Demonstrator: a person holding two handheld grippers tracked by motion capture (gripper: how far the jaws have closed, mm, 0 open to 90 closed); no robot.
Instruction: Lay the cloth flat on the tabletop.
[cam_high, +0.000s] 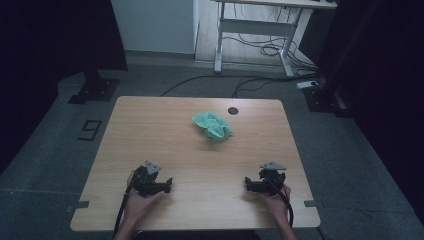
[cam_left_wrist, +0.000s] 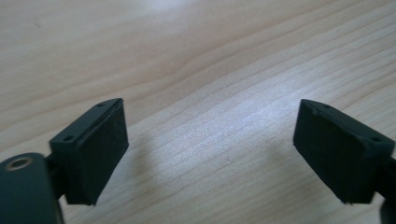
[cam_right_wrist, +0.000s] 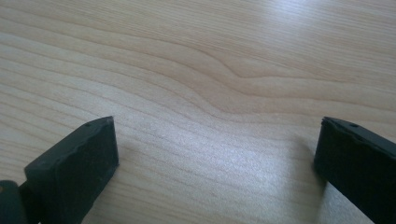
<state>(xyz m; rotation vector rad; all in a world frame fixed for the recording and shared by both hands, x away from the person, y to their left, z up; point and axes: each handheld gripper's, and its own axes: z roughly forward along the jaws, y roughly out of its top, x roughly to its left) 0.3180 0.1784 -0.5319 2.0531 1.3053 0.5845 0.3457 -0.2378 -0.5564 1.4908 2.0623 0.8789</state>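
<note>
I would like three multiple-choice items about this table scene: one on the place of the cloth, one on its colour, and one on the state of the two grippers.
1. Where does the crumpled cloth lie?
A. on the far half of the table, near a dark round hole
B. between the fingers of the left gripper
C. on the floor

2. What colour is the cloth?
A. red
B. green
C. white

3. How do the grippers stand?
A. both shut on the cloth
B. the right gripper shut, the left open
C. both open, nothing between the fingers

Answers:
1 A, the high view shows it far from both hands.
2 B, it is mint green.
3 C, each gripper view shows bare wood between spread fingers.
</note>
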